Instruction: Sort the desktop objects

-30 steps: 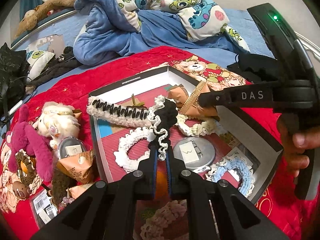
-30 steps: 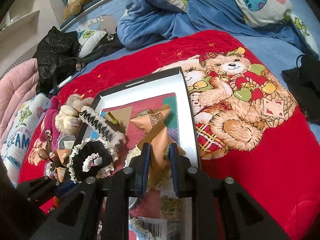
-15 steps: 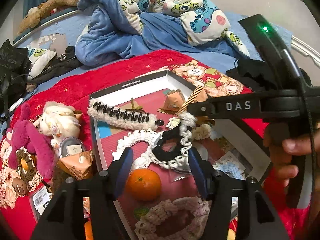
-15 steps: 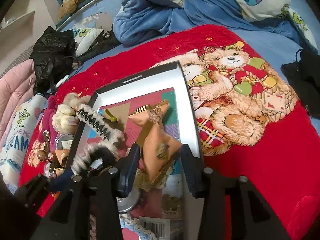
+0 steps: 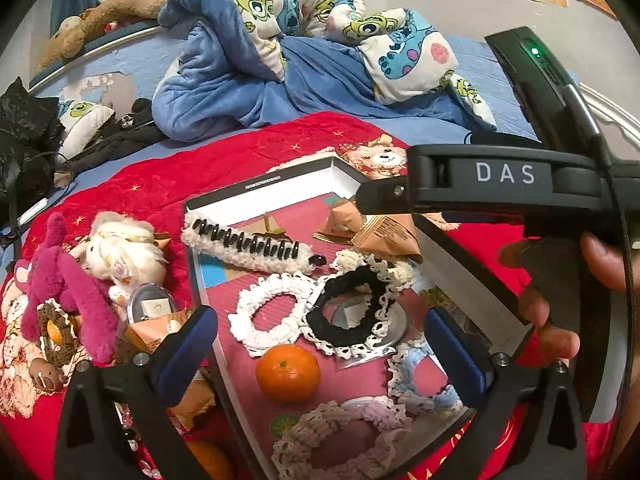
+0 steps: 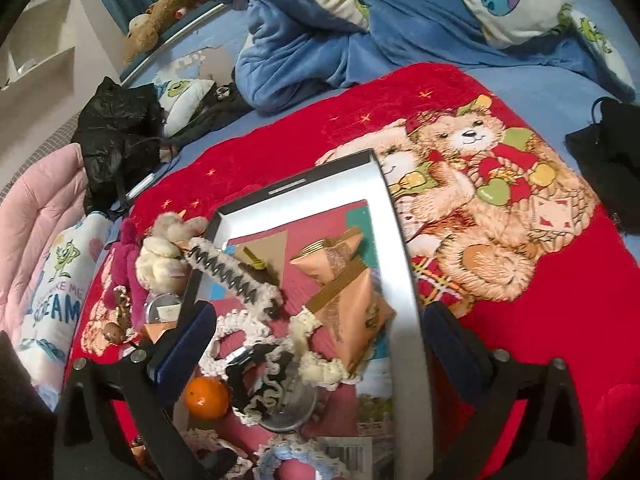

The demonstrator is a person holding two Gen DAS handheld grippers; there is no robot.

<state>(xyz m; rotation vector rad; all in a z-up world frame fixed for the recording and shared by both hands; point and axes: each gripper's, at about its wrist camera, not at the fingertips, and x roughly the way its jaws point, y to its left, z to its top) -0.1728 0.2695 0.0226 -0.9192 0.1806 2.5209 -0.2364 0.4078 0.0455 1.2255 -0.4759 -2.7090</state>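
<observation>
A shallow box (image 5: 288,178) lies on the red bear blanket and holds hair ties and snacks. My left gripper (image 5: 320,340) hangs over it, its jaws opening wide. The black scrunchie with cream lace (image 5: 352,312) lies loose below them on a round tin, beside a white scrunchie (image 5: 268,312) and an orange (image 5: 288,372). My right gripper (image 6: 320,340) is also opening over the box (image 6: 404,280). A tan snack packet (image 6: 352,312) rests flat between its fingers, untouched. The black scrunchie (image 6: 264,380) lies just left of that packet.
A pink plush (image 5: 68,280) and a cream plush (image 5: 124,252) sit left of the box with small packets. A fuzzy hair clip (image 5: 244,244) crosses the box's back. A crumpled blue quilt (image 5: 240,92) and a black bag (image 6: 116,140) lie behind.
Both grippers went from shut to wide open. The left let go of the black scrunchie, which dropped into the box. The right released the tan packet, which now lies in the box.
</observation>
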